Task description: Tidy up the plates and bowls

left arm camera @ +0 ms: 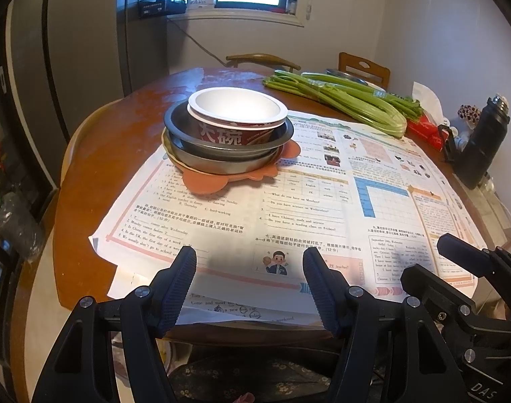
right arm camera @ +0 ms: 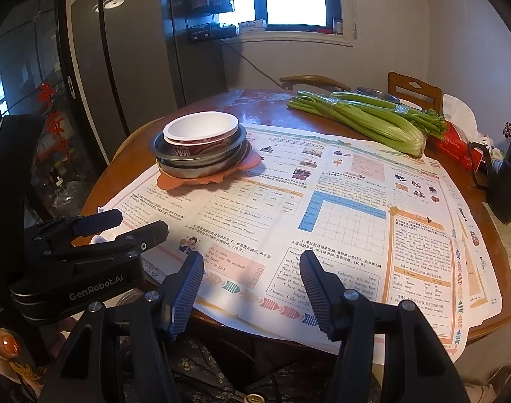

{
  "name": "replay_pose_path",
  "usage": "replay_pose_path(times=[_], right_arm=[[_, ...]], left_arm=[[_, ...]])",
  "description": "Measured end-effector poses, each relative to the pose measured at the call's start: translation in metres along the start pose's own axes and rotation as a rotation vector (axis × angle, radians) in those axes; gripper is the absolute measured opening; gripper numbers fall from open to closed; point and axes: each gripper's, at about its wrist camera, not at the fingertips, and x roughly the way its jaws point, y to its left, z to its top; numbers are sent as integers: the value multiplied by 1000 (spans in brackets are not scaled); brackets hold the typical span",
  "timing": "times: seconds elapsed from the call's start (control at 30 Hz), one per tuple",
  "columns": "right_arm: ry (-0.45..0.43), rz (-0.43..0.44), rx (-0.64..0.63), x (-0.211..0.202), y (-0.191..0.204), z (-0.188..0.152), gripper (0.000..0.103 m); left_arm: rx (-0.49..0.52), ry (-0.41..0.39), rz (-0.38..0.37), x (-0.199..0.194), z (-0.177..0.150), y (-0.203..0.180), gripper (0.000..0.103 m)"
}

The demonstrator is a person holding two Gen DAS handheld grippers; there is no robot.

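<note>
A stack stands on the paper-covered round table: an orange plate [left arm camera: 205, 181] at the bottom, metal bowls [left arm camera: 221, 154] on it, and a red paper bowl with a white inside [left arm camera: 237, 105] on top. The stack also shows in the right wrist view [right arm camera: 201, 147]. My left gripper [left arm camera: 250, 255] is open and empty, near the table's front edge, well short of the stack. My right gripper [right arm camera: 252, 258] is open and empty, beside the left one, over the front of the paper. The right gripper shows in the left view [left arm camera: 456, 258], and the left gripper in the right view [right arm camera: 121, 225].
Printed worksheets [right arm camera: 322, 201] cover the wooden table [left arm camera: 97, 168]. A bunch of celery [right arm camera: 366, 117] lies at the back right. A red tissue pack [right arm camera: 456, 147] and a black flask [left arm camera: 483, 141] stand at the right. Chairs [right arm camera: 413, 90] and a fridge [right arm camera: 128, 50] lie behind.
</note>
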Motion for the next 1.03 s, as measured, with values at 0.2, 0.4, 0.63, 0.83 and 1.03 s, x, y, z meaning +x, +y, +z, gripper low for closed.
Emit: replay_pose_path(times=[0.2, 0.4, 0.63, 0.83, 1.03], right_arm=[[-1, 2, 0, 0, 0, 0, 59], [3, 4, 4, 0, 0, -1, 59], [6, 7, 8, 2, -1, 0, 59], [35, 17, 43, 11, -12, -1, 59], [31, -25, 107, 13, -52, 5, 59]], left_arm=[[2, -1, 3, 0, -1, -1, 68], [0, 1, 4, 0, -1, -1, 68], [1, 3, 6, 1, -1, -1, 68], [-2, -9, -27, 1, 9, 3, 68], [-45, -42, -42, -3, 50, 32, 68]])
